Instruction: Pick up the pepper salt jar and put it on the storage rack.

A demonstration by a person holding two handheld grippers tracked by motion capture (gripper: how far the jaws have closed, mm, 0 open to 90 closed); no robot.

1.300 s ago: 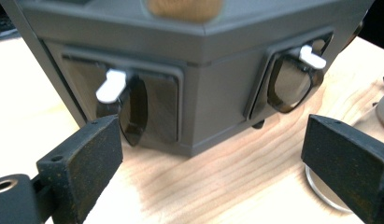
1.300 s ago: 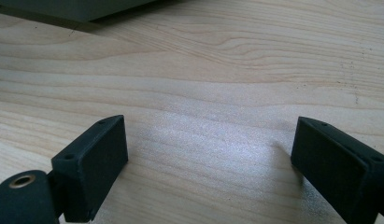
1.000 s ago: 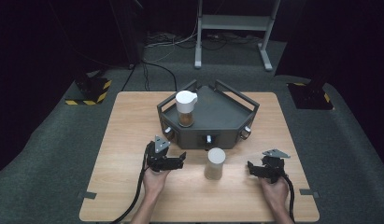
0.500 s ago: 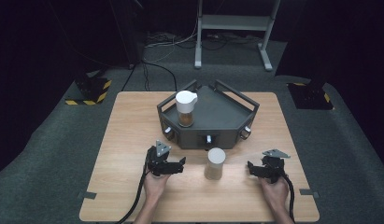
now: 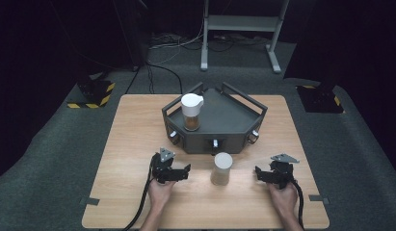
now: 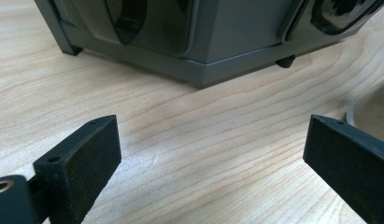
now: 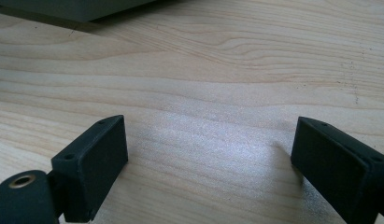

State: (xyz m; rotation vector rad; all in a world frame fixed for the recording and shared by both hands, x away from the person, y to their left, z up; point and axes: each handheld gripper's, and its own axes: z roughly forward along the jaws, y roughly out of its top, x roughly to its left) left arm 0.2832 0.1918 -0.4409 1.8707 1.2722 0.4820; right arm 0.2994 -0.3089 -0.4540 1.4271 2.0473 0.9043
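Observation:
A pale cylindrical cup (image 5: 222, 168) stands upright on the wooden table (image 5: 138, 130), just in front of a dark grey angular stand (image 5: 229, 120) with knobs on its front. A white-lidded jar (image 5: 191, 111) with brown contents sits on the stand's left part. To the cup's left, my left gripper (image 5: 185, 172) is open and holds nothing. My right gripper (image 5: 259, 174) is open to the cup's right, also apart from it. In the left gripper view the open left gripper (image 6: 210, 158) faces the stand's base (image 6: 213, 46), with the cup's rim (image 6: 372, 109) at the right edge. The right gripper (image 7: 203, 163) is open over bare wood.
The stand's raised rails (image 5: 241, 94) frame its back edges. Grey carpet surrounds the table, with yellow-black striped blocks (image 5: 95, 94) at the far left and a metal frame (image 5: 239, 29) behind. Cables trail from both grippers toward the table's front edge.
My left gripper has slid slightly back toward the table's front edge. The right gripper, cup and jar have not moved.

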